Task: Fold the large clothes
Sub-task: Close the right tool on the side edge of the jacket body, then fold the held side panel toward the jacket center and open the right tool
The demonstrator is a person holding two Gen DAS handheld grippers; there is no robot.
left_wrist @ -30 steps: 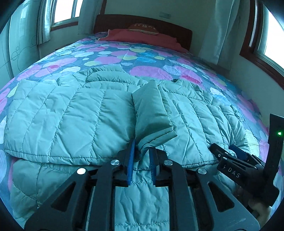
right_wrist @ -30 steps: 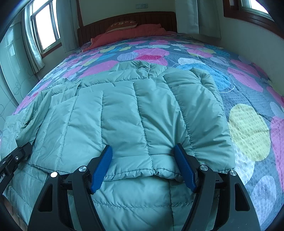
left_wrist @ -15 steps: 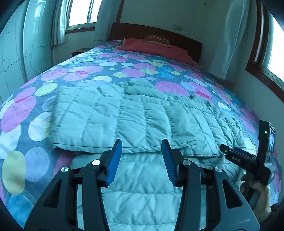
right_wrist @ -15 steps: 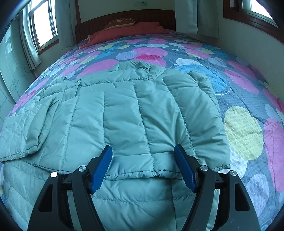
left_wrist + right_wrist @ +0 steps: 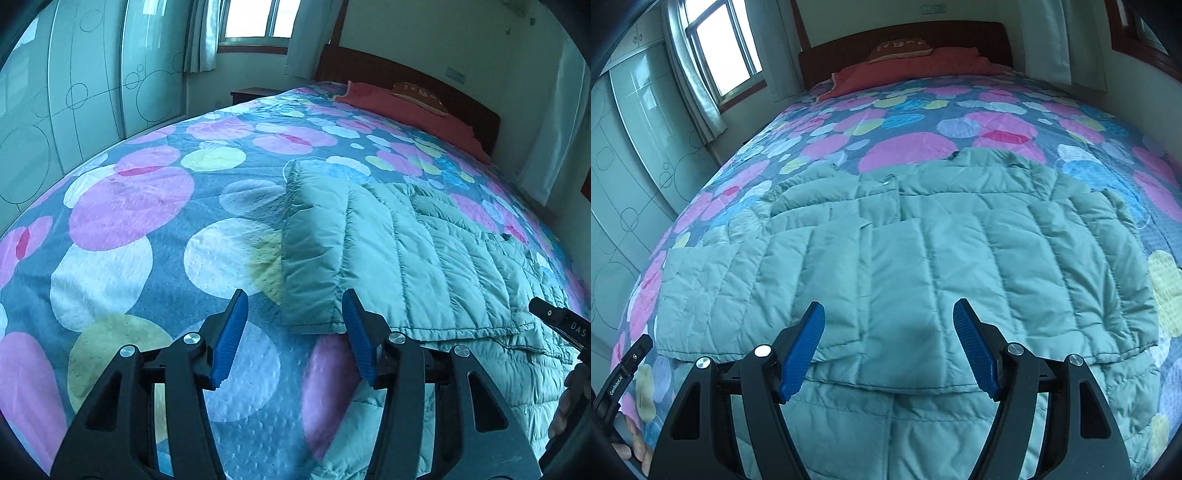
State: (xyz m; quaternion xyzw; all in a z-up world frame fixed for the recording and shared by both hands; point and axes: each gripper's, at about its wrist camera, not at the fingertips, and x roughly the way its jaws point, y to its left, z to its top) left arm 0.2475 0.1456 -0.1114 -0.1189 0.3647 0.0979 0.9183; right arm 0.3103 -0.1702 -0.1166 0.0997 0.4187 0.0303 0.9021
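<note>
The pale green quilted jacket [image 5: 923, 266] lies flat on the bed [image 5: 155, 206] with both sleeves folded across its body, while the left hand-held gripper [image 5: 291, 328], jaws opening and empty, hovers beside its folded edge and the right hand-held gripper [image 5: 890, 343] hangs wide and empty above its middle.

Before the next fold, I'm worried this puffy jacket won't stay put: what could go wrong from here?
1. The folded-in sleeve lies loose on the green quilted jacket; its padding may spring it open.
2. The left gripper is opening, with only the jacket's corner showing between its fingers; closing there might pinch the dotted bedspread too.
3. The right gripper is open and empty, so nothing pins the hem.
</note>
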